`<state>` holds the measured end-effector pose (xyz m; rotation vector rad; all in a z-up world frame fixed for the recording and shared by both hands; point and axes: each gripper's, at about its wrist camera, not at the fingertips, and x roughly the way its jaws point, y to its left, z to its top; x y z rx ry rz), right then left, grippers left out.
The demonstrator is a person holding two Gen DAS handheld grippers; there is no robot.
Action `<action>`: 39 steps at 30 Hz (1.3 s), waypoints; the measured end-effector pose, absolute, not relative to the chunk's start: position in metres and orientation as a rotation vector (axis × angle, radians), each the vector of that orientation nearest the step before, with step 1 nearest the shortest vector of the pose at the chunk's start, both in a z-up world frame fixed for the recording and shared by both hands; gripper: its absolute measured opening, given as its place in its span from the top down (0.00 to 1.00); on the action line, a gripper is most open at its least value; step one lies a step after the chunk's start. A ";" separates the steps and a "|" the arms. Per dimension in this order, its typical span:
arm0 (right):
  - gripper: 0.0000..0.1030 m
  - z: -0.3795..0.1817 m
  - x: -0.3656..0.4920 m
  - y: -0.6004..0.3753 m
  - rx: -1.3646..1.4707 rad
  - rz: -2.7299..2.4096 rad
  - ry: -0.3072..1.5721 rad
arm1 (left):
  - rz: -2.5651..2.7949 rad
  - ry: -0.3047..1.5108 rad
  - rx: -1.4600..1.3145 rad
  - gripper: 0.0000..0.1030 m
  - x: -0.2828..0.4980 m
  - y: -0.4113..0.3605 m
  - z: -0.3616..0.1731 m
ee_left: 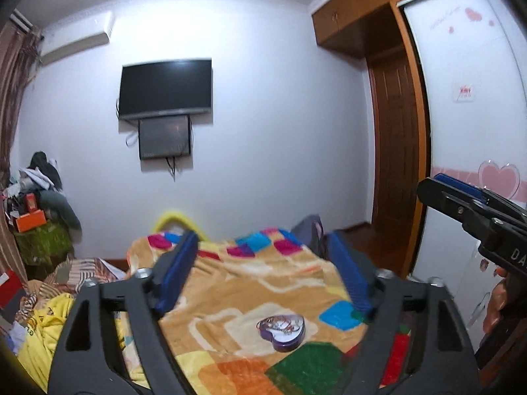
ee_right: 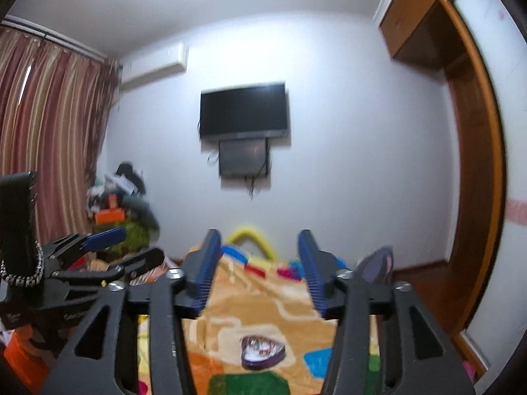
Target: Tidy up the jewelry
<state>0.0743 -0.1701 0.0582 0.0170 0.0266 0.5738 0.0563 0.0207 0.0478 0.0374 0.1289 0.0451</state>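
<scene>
A purple heart-shaped tin lies open on the colourful blanket, with tangled thin chains and jewelry inside. It also shows in the right wrist view. My left gripper is open and empty, held above the bed with the tin below and between its blue pads. My right gripper is open and empty too, above and behind the tin. The right gripper shows at the right edge of the left wrist view, and the left gripper at the left of the right wrist view.
A wall TV with a smaller screen under it hangs ahead. A cluttered stand stands at the left by striped curtains. Yellow clothing lies left of the blanket. A wooden wardrobe and sliding door are at the right.
</scene>
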 end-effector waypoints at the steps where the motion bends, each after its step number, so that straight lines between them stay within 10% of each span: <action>1: 0.45 0.060 0.068 -0.171 0.021 0.560 0.009 | 0.052 0.115 0.043 0.12 0.050 0.019 0.049; 10: 0.04 0.055 0.055 -0.170 0.023 0.453 -0.032 | 0.106 0.073 0.053 0.03 0.028 0.009 0.045; 39: 0.02 0.048 0.046 -0.184 0.011 0.447 0.039 | 0.079 0.125 -0.011 0.03 0.026 0.015 0.037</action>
